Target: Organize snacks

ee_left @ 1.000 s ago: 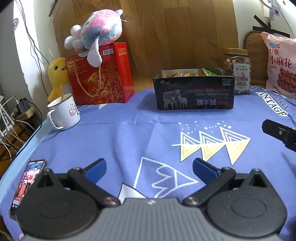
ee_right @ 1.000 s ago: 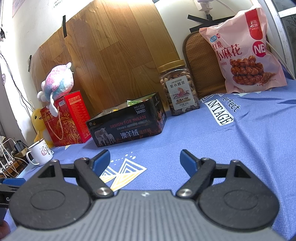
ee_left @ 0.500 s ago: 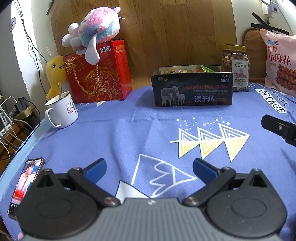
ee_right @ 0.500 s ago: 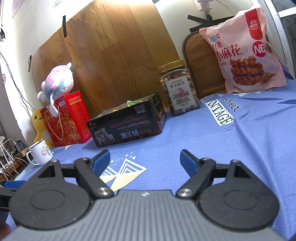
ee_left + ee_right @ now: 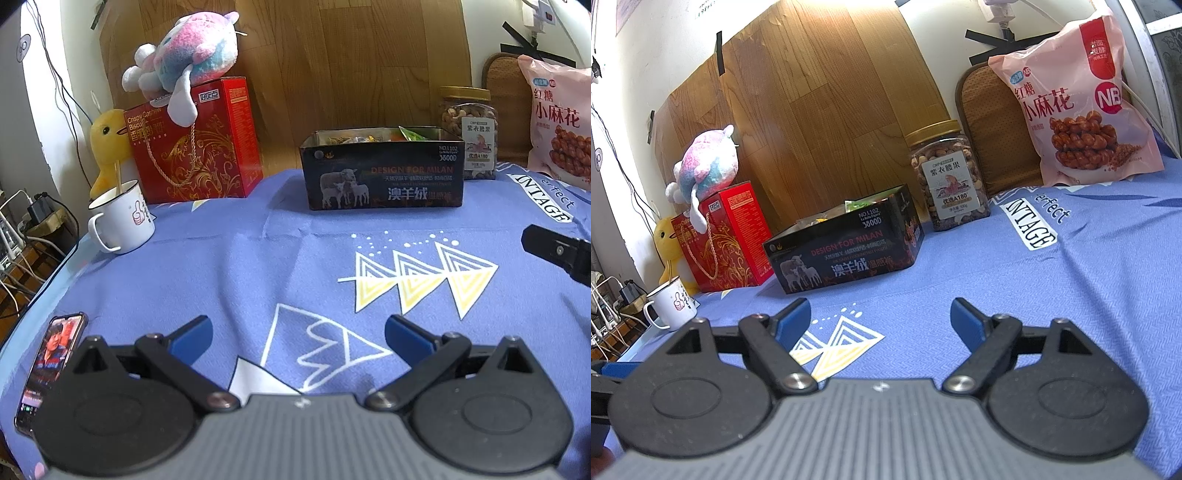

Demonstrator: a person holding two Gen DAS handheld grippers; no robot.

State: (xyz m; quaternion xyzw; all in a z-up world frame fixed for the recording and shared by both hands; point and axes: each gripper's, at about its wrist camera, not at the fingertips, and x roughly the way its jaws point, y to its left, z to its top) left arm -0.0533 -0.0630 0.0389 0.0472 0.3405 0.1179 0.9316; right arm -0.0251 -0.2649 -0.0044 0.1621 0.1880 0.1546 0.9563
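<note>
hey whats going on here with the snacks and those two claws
A person holds a claw in each hand over a blue cloth, and nothing is being handled yet. The left claw and the right claw are both open and empty, pointing toward the snacks at the back. There, a dark open box already holds some packets, a jar of nuts stands beside it, and a pink snack bag leans further right.

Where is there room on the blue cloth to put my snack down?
The wide middle of the cloth, between the black box and the open left gripper, is bare. The back edge is crowded: red box, mug, nut jar, pink bag.
</note>
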